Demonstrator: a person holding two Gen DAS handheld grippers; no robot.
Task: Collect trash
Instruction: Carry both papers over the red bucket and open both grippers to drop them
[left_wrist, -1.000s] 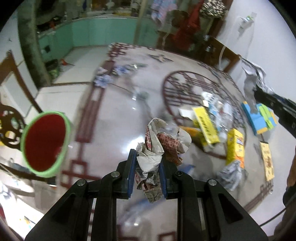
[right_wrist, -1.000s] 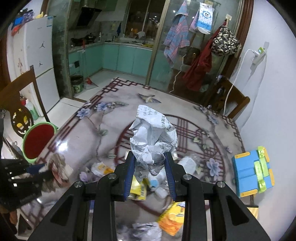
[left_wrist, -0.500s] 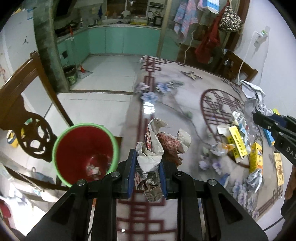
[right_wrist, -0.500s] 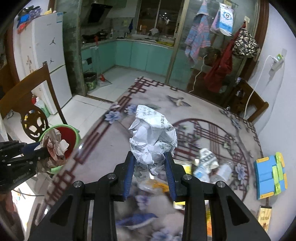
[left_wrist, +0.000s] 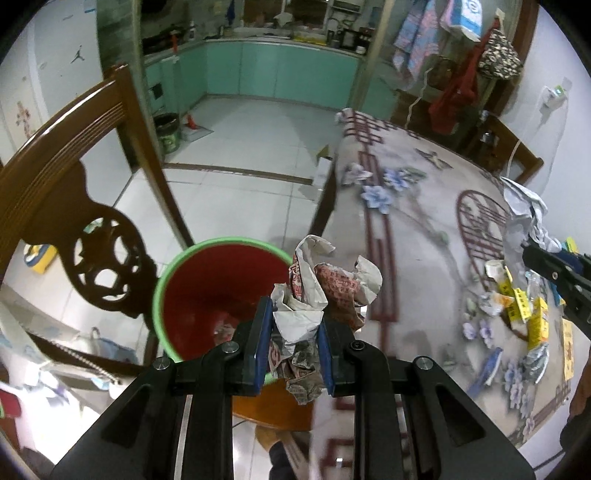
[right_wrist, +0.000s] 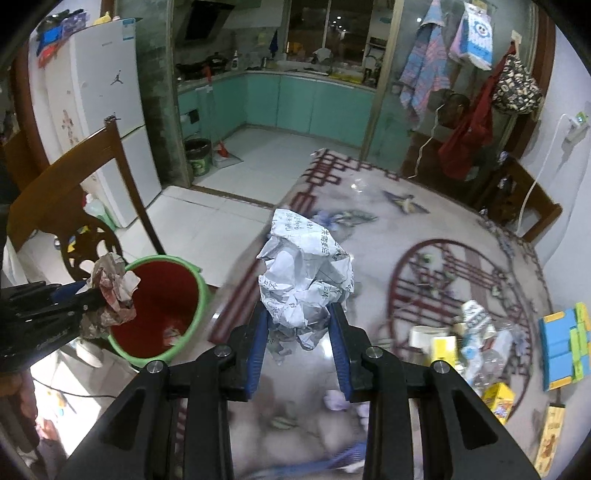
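My left gripper (left_wrist: 294, 343) is shut on a crumpled red-printed paper wad (left_wrist: 321, 288) and holds it over the near right rim of a red bin with a green rim (left_wrist: 207, 291); both show at the left of the right wrist view, the wad (right_wrist: 114, 288) above the bin (right_wrist: 162, 306). My right gripper (right_wrist: 298, 343) is shut on a crumpled white printed paper ball (right_wrist: 306, 273) above the table's left part. It also shows at the right edge of the left wrist view (left_wrist: 546, 266).
A wooden chair (left_wrist: 74, 206) stands beside the bin on the tiled floor. The flowered table (right_wrist: 424, 236) carries a pile of cartons, bottles and wrappers (right_wrist: 476, 347) and a blue-green box (right_wrist: 561, 343) at the right. A small bucket (right_wrist: 199, 157) stands far back.
Both grippers swung left with their paper wads. The left wad now hangs over the bin's rim; the right one has moved from over the trash pile toward the table's left edge.
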